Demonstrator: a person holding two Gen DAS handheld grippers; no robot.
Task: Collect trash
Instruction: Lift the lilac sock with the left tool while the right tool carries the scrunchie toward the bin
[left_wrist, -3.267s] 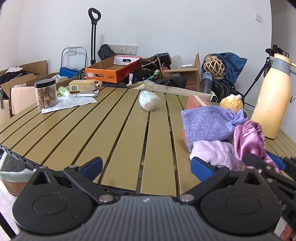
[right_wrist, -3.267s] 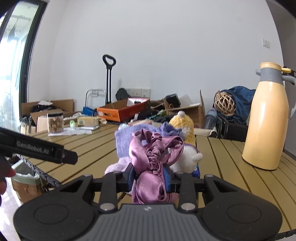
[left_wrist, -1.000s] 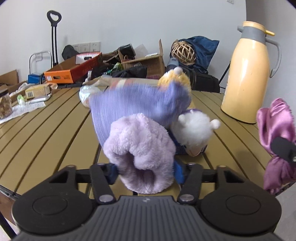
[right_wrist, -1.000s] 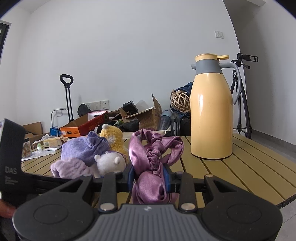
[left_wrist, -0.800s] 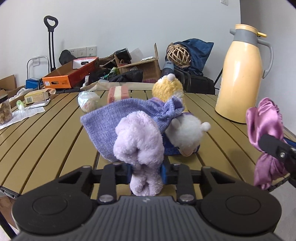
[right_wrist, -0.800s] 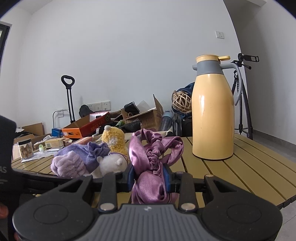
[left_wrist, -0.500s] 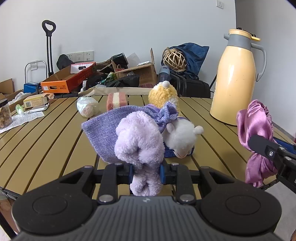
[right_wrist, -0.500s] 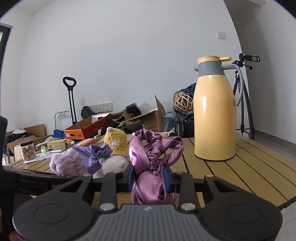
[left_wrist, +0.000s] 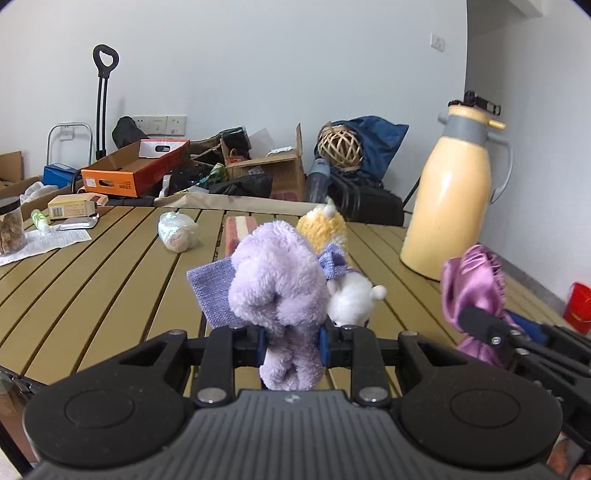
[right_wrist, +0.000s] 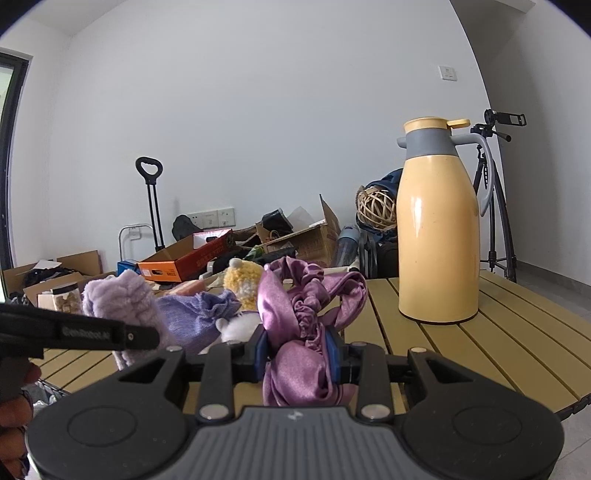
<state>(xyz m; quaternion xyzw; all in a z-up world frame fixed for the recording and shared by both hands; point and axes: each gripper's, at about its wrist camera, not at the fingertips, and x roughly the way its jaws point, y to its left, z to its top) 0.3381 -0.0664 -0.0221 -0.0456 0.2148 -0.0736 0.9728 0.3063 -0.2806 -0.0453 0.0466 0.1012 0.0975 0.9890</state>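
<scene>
My left gripper (left_wrist: 291, 341) is shut on a fluffy lilac cloth (left_wrist: 275, 280), which hangs between the blue pads above the slatted table (left_wrist: 110, 280). Behind it on the table lie a purple knitted cloth (left_wrist: 210, 291), a white plush toy (left_wrist: 351, 299) and a yellow plush ball (left_wrist: 323, 229). My right gripper (right_wrist: 297, 350) is shut on a pink satin scrunchie (right_wrist: 303, 306), held near the table's front edge; the scrunchie (left_wrist: 474, 284) also shows at the right of the left wrist view. A crumpled white plastic wad (left_wrist: 177, 230) lies farther back.
A tall yellow thermos jug (left_wrist: 448, 218) stands at the table's right. A pink striped block (left_wrist: 240, 229), a snack jar (left_wrist: 11, 225), a paper sheet (left_wrist: 40, 242) and a small box (left_wrist: 74, 206) sit on the table. Boxes and bags crowd the floor behind. A red bucket (left_wrist: 578, 306) stands on the floor, right.
The left jaws closed on the fluffy lilac cloth and lifted it up and away from the purple knitted cloth and toys. The right gripper kept still with the scrunchie.
</scene>
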